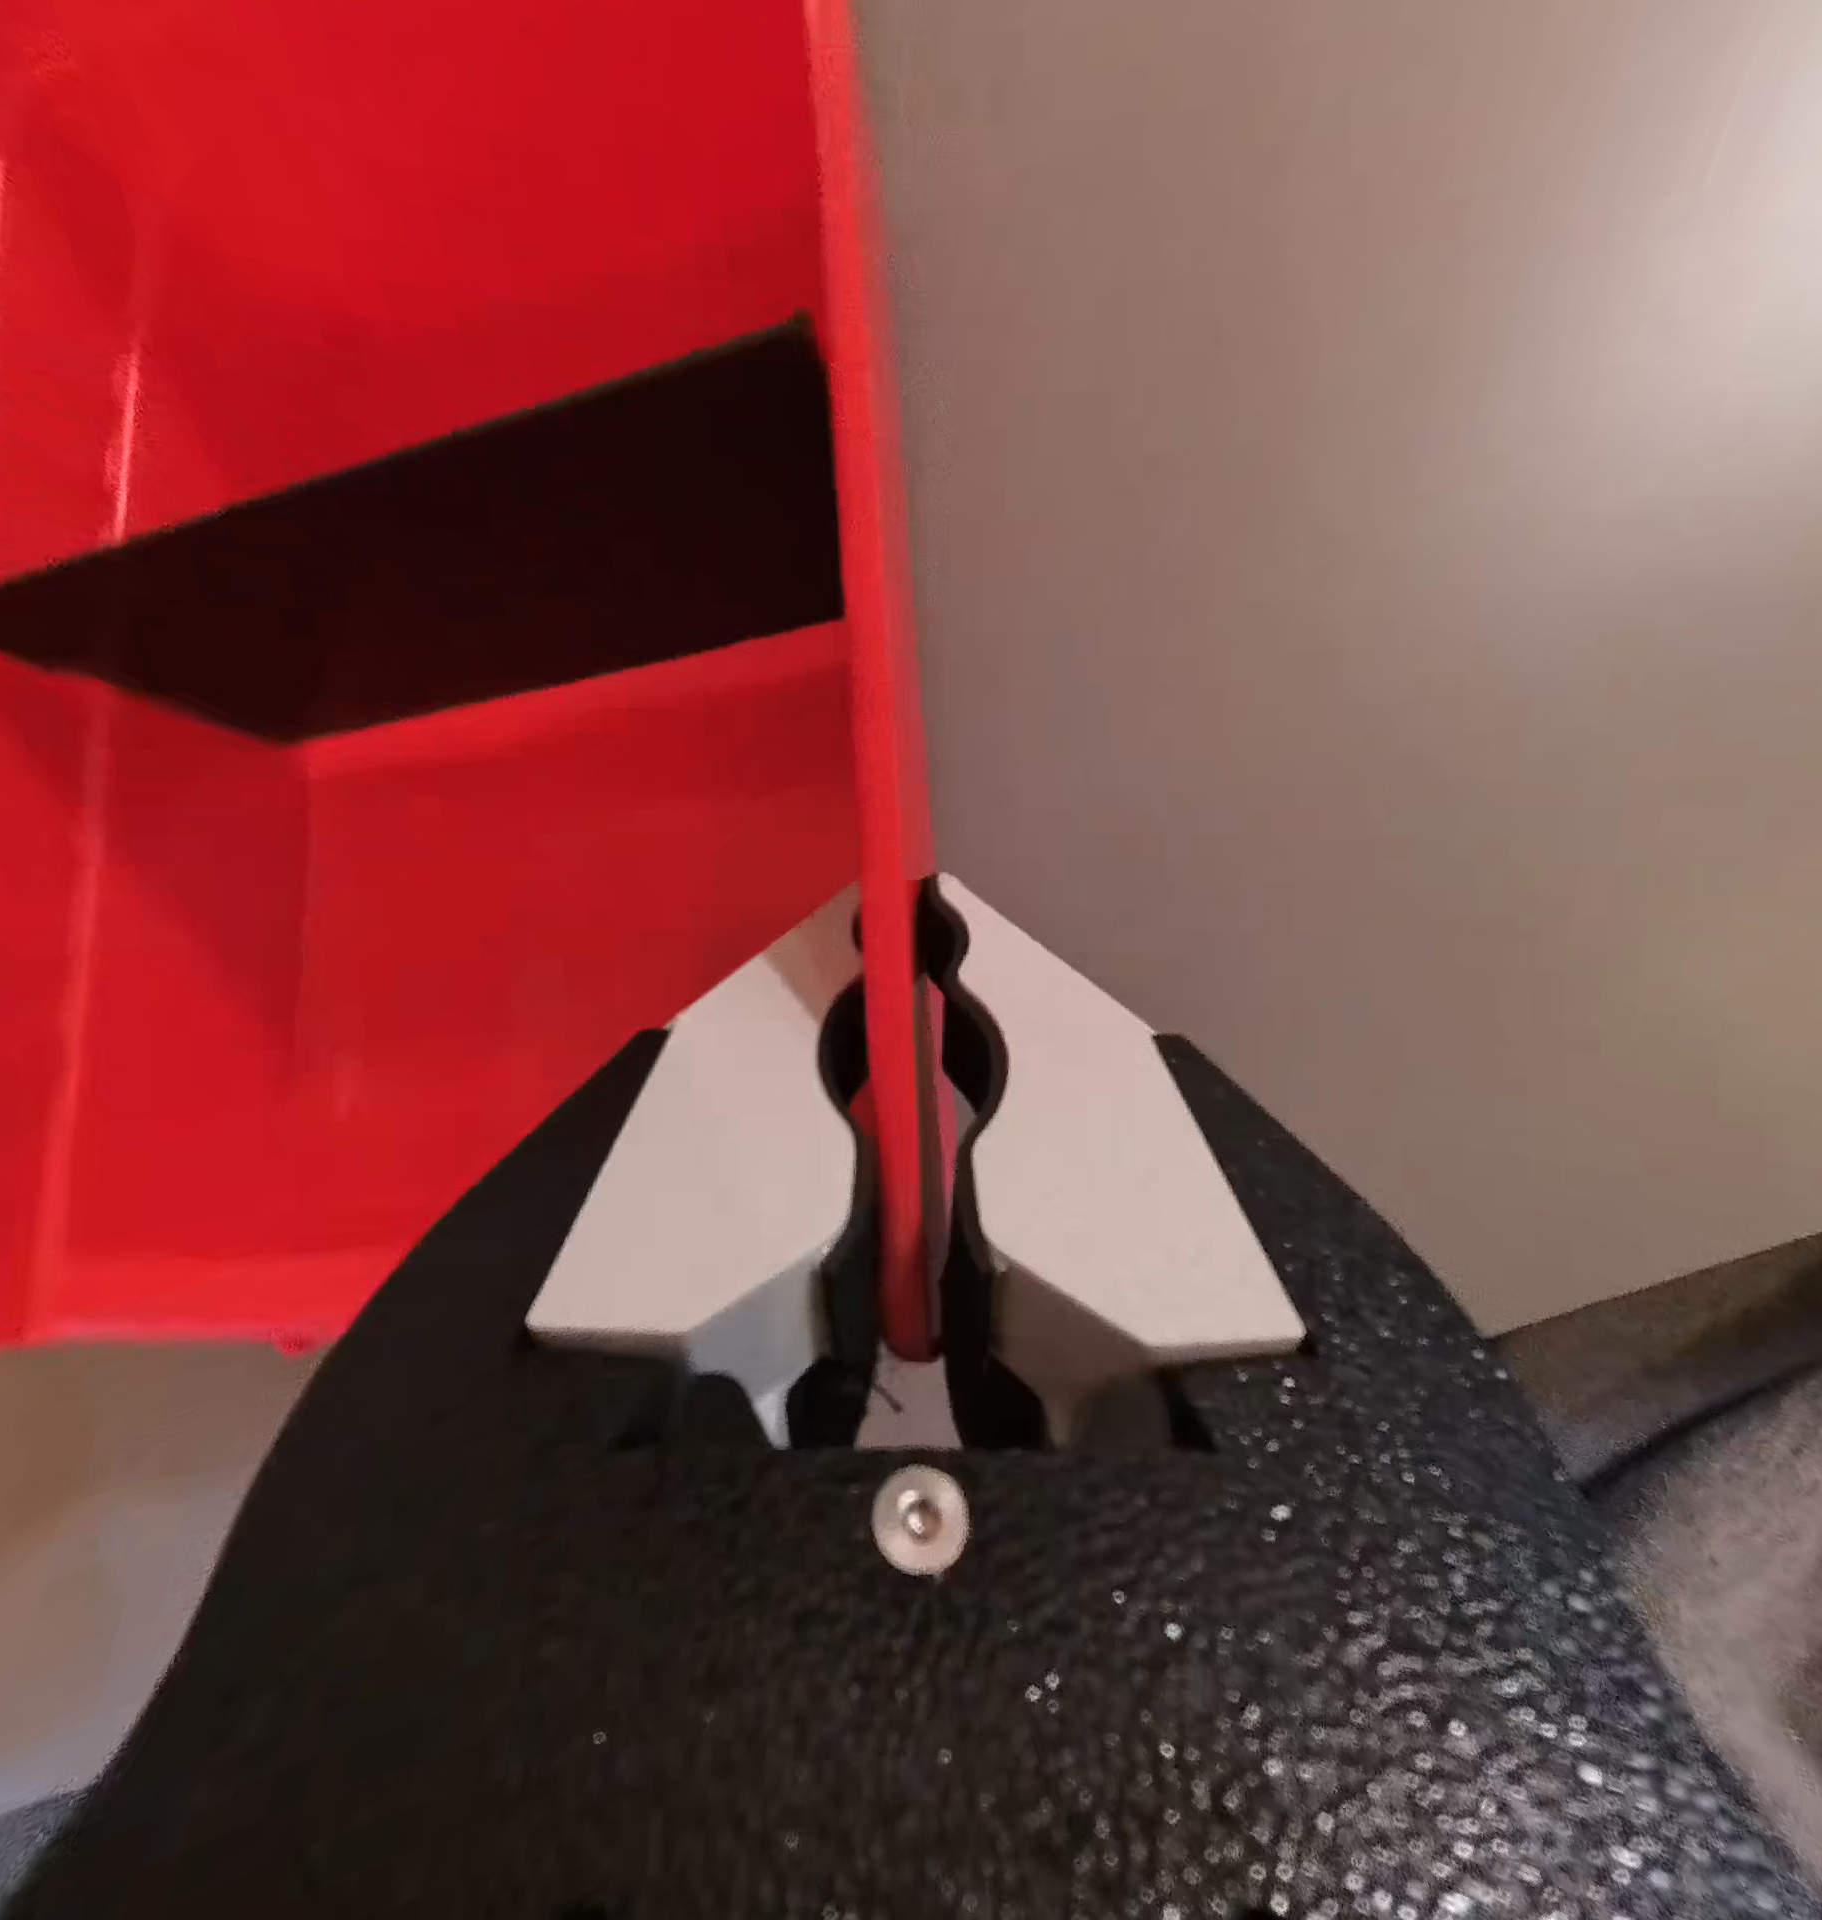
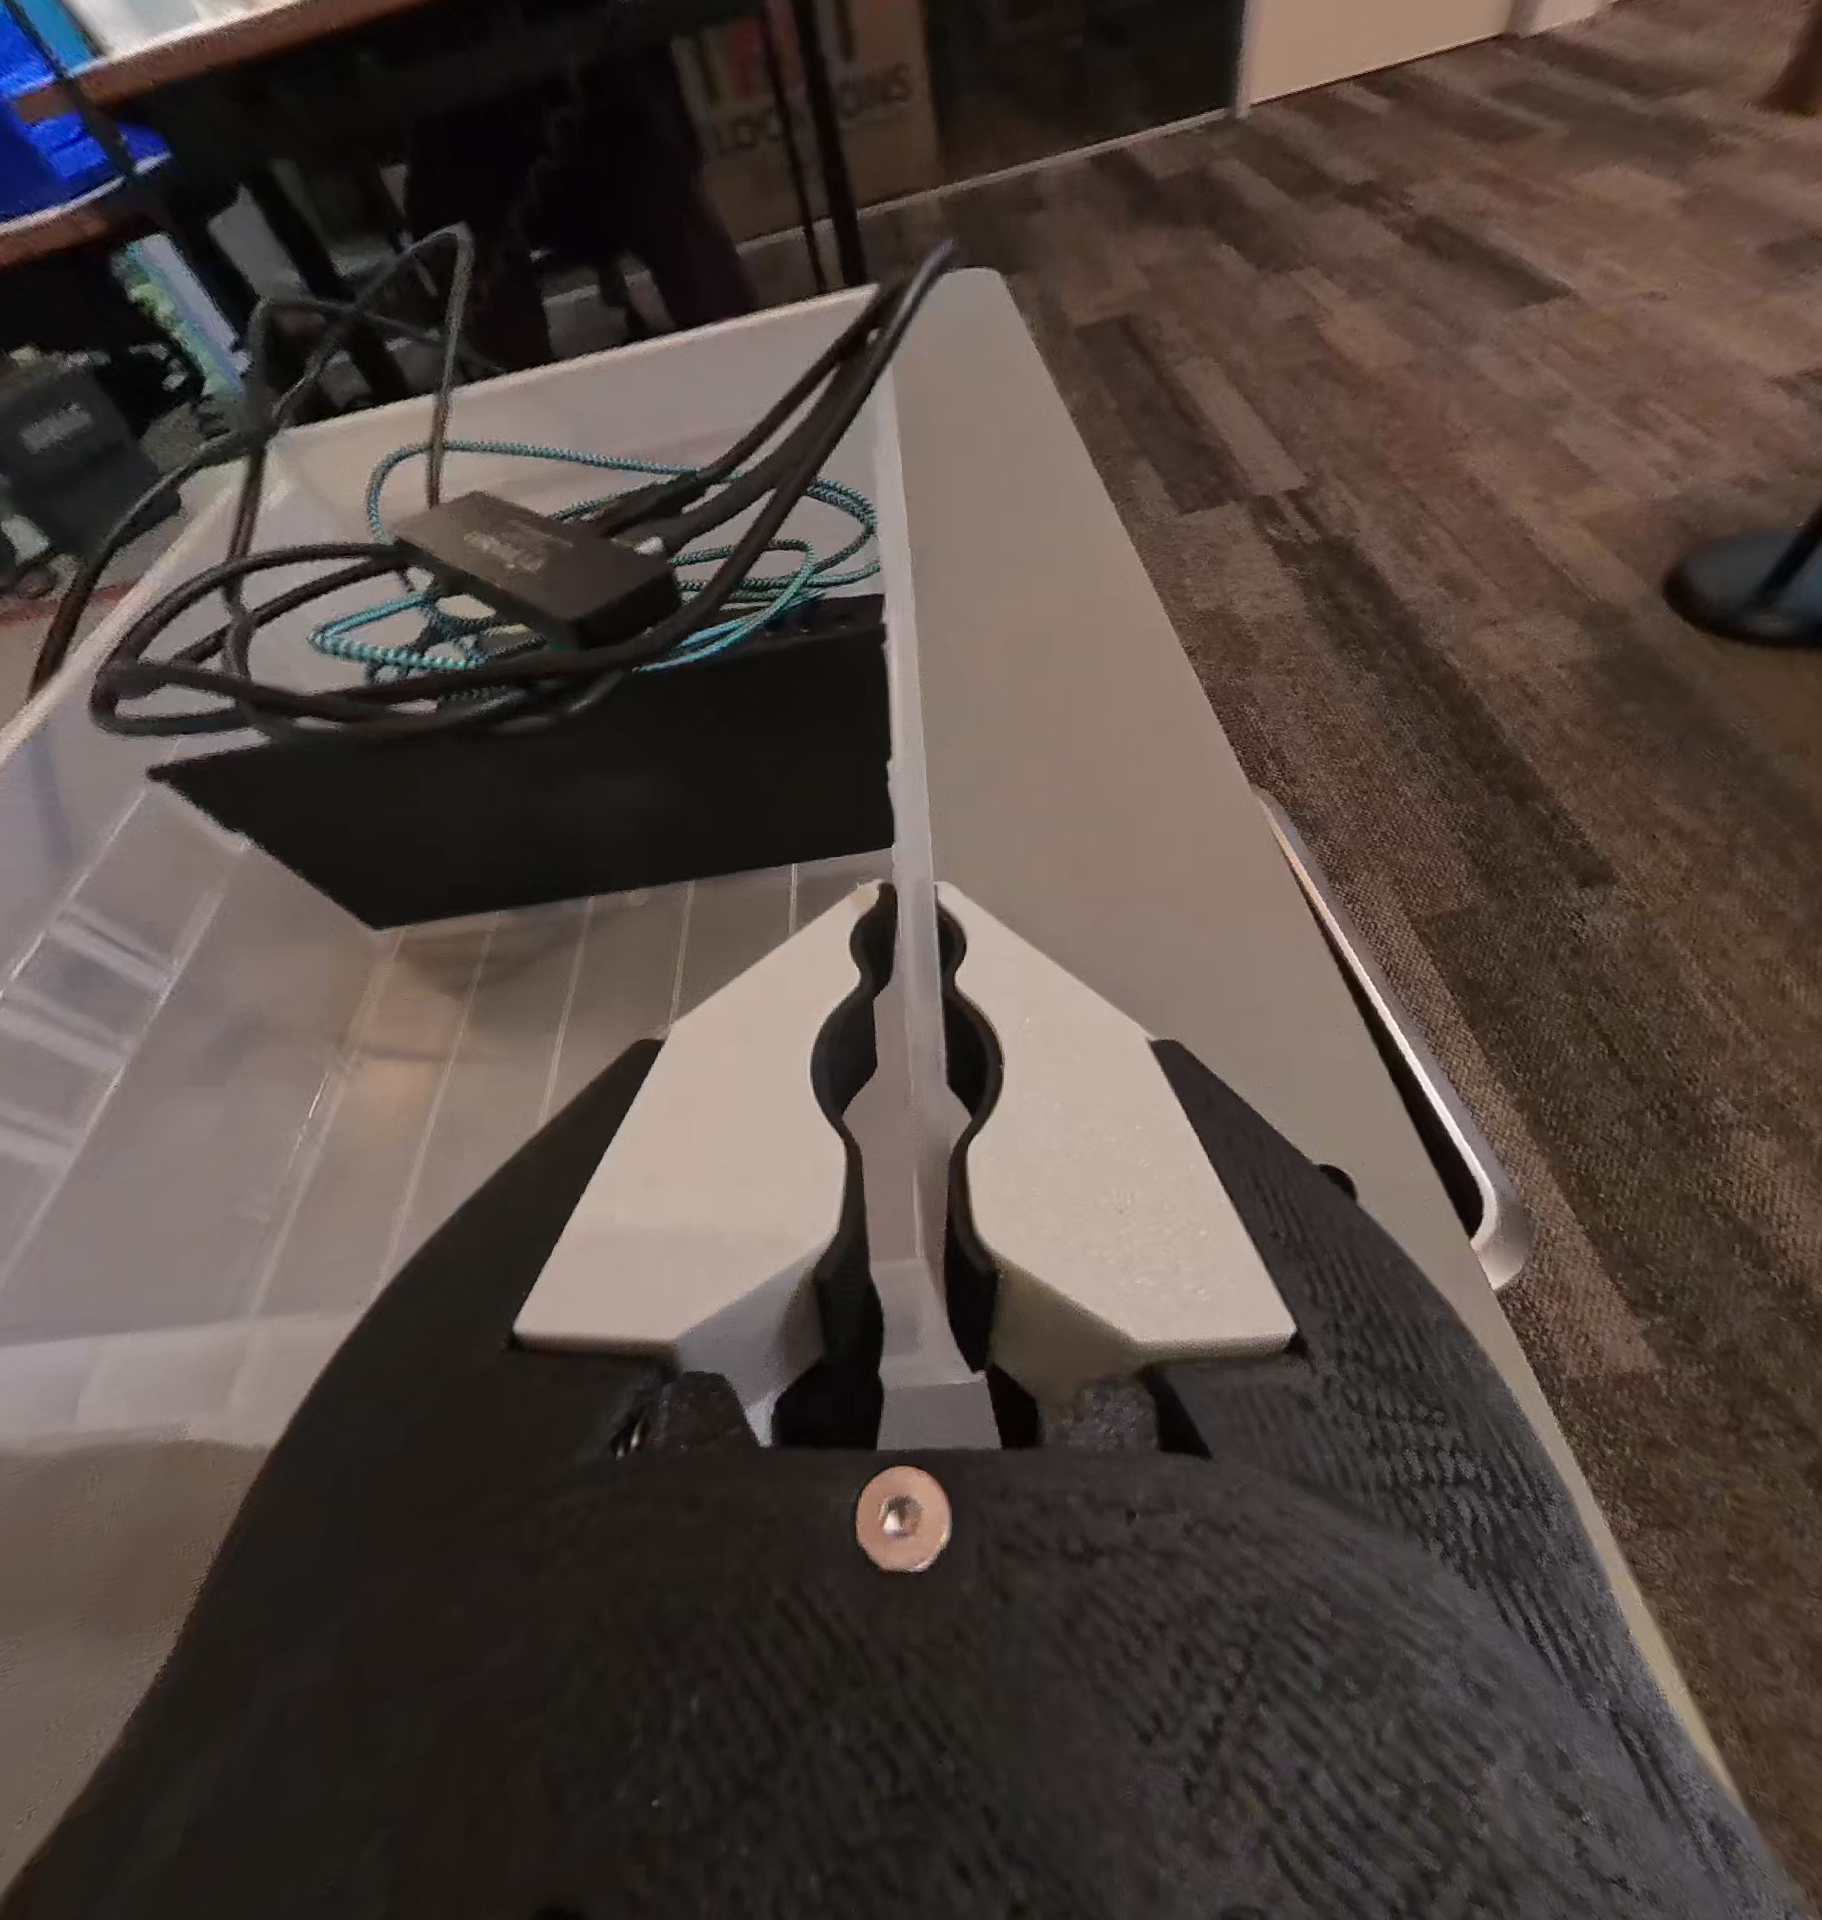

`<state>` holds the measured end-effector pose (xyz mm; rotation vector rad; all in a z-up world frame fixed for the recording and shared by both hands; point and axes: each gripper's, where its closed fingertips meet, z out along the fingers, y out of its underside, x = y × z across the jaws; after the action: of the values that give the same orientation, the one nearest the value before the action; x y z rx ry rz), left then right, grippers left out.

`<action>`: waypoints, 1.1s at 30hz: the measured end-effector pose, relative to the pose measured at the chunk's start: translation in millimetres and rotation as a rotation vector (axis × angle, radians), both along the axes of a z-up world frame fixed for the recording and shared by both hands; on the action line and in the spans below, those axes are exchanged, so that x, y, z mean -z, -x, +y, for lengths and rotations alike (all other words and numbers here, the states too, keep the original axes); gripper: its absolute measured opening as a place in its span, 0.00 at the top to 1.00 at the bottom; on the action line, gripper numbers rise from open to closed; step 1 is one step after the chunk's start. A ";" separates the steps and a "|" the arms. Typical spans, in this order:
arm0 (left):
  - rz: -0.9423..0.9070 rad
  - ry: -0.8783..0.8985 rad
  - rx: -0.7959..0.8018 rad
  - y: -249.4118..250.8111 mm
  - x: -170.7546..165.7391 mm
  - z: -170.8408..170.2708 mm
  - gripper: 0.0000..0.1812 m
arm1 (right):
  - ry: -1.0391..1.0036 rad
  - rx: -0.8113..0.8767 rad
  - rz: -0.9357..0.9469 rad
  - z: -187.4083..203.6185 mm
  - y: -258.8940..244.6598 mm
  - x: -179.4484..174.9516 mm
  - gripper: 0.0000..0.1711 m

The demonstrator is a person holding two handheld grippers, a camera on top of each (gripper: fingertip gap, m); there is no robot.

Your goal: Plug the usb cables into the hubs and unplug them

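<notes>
Clear plastic bin (image 2: 211,1091) w/ right gripper (image 2: 907,935) clamped on its rim; inside, ahead-left of the tips, black rectangular USB hub (image 2: 543,566) sits on a black box (image 2: 533,821) amid black and teal braided cables (image 2: 616,509). Left gripper (image 1: 902,914) is closed on a red plastic bin's (image 1: 367,935) edge.

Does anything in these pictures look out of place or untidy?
Yes. In the clear bin, the black cables and a teal braided cable lie tangled over a black hub, and some hang over the rim. Both grippers hold bin rims: left gripper a red bin, right gripper the clear one.
</notes>
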<state>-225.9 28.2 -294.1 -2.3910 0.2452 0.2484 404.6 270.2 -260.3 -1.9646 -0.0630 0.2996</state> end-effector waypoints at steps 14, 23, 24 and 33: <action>-0.014 -0.004 0.447 -54.7 -16.2 -73.0 0.99 | -0.025 -0.287 -0.117 -7.5 55.8 -0.6 0.97; -0.074 0.067 0.669 -91.4 -41.5 -137.7 0.98 | -0.025 -0.373 -0.133 -2.3 123.7 -0.2 0.97; -0.070 0.071 0.691 -96.0 -42.0 -142.4 0.98 | -0.025 -0.373 -0.131 -1.4 131.7 -0.2 0.97; -0.145 0.087 0.922 -150.3 -59.9 -169.7 0.98 | -0.049 -0.387 -0.136 -8.2 218.6 -1.5 0.93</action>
<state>-75.5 -141.6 -234.2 -2.1083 1.2434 -0.3682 186.0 262.0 -258.8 -1.9139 -0.5377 0.4105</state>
